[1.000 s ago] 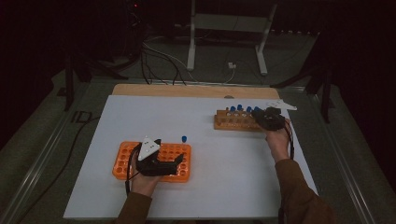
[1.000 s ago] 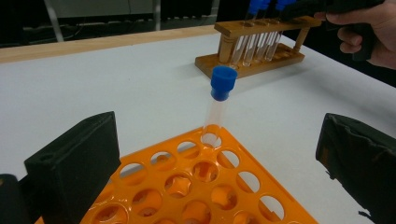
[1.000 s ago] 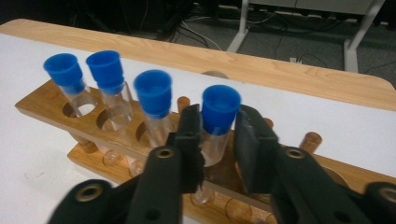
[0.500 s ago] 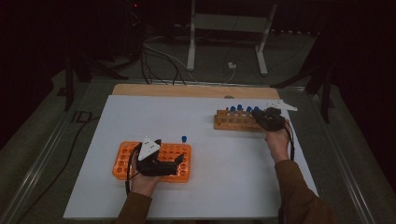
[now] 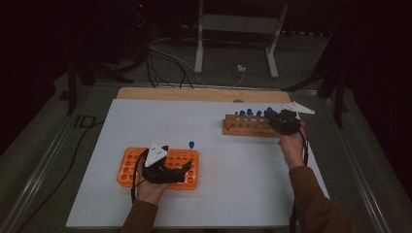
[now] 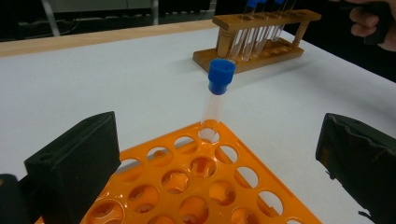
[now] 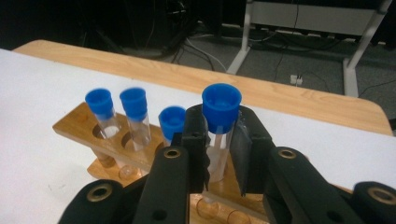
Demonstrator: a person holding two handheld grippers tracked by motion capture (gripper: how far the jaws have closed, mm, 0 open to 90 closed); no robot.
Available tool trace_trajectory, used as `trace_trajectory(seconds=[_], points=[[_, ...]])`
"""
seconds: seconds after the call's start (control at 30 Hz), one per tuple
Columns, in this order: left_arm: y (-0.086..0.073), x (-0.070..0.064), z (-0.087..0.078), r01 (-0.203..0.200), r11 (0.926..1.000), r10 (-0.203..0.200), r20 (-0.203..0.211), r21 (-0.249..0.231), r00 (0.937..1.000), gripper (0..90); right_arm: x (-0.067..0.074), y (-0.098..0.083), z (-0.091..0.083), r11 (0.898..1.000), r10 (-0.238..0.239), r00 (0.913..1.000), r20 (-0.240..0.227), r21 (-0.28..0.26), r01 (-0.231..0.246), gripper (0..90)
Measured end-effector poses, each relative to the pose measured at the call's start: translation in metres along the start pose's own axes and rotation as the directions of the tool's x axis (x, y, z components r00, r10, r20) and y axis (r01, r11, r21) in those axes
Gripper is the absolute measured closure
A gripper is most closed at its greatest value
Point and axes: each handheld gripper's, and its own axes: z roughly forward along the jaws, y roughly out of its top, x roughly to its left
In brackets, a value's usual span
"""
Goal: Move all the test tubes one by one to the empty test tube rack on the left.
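An orange tube rack (image 5: 127, 167) (image 6: 196, 186) lies at the near left of the white table. One clear tube with a blue cap (image 5: 191, 144) (image 6: 215, 98) stands upright in its far right corner hole. My left gripper (image 5: 171, 171) (image 6: 219, 158) hovers over the orange rack, open, its jaws wide apart with nothing between them. A wooden rack (image 5: 243, 127) (image 7: 84, 126) at the far right holds several blue-capped tubes. My right gripper (image 5: 273, 118) (image 7: 219, 140) is shut on one blue-capped tube (image 7: 221, 121) just below its cap, at the wooden rack's right end.
A bare wooden strip (image 5: 194, 93) runs along the table's far edge. Beyond it stand a metal stand (image 5: 233, 29) and cables on the floor. Open white tabletop (image 5: 243, 170) lies between the two racks.
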Motion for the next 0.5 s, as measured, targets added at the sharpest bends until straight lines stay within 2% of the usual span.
trace_trajectory(seconds=[0.5], points=[[-0.001,-0.001,0.001,-0.001,1.0000,0.001,0.004,0.007,1.0000,0.4,0.000,0.022,-0.022,0.997,0.013,0.9997,-0.021,-0.075,-0.015,77.3]])
